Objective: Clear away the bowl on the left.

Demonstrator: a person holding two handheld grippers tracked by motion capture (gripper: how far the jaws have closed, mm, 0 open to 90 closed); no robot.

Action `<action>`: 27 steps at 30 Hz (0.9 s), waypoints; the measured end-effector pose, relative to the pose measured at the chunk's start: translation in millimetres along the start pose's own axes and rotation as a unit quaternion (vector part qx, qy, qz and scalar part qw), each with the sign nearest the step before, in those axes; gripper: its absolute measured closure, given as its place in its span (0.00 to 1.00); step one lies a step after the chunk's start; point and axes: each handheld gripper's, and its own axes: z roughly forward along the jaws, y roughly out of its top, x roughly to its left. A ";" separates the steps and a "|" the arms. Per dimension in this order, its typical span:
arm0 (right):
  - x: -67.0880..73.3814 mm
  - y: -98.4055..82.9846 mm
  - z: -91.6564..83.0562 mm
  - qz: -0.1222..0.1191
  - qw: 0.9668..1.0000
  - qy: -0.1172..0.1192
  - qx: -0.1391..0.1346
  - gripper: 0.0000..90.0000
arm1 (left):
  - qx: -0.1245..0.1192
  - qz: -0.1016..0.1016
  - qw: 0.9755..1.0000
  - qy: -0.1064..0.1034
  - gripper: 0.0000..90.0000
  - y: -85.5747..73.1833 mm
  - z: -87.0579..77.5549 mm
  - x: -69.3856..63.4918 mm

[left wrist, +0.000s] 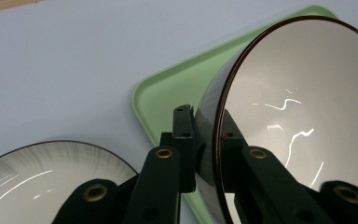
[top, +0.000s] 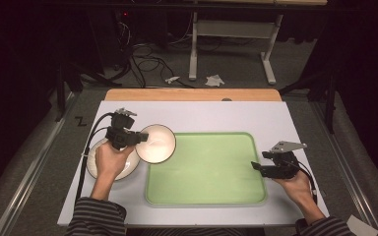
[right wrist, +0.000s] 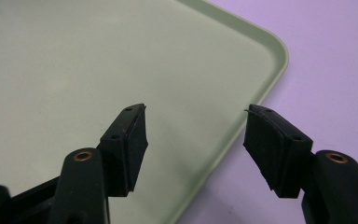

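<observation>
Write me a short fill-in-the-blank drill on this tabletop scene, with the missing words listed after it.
1. The left claw is shut on the rim of the ____.
2. The tray on the table is ____ in colour.
3. The right claw hangs over the tray's edge with its jaws ____.
4. Under the left hand a white ____ rests on the table.

Missing words: bowl; green; open; plate
</observation>
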 end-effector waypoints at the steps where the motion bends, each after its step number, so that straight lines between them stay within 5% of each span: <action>1: -0.5 -0.1 -0.3 0.000 1.000 0.000 0.002 0.45 | 0.001 0.002 1.000 -0.002 0.92 -0.5 0.9 -1.8; 27: -1.5 -1.0 -3.1 0.003 1.000 -0.008 -0.004 0.45 | 0.046 0.039 0.998 -0.037 0.92 -14.3 34.3 -41.0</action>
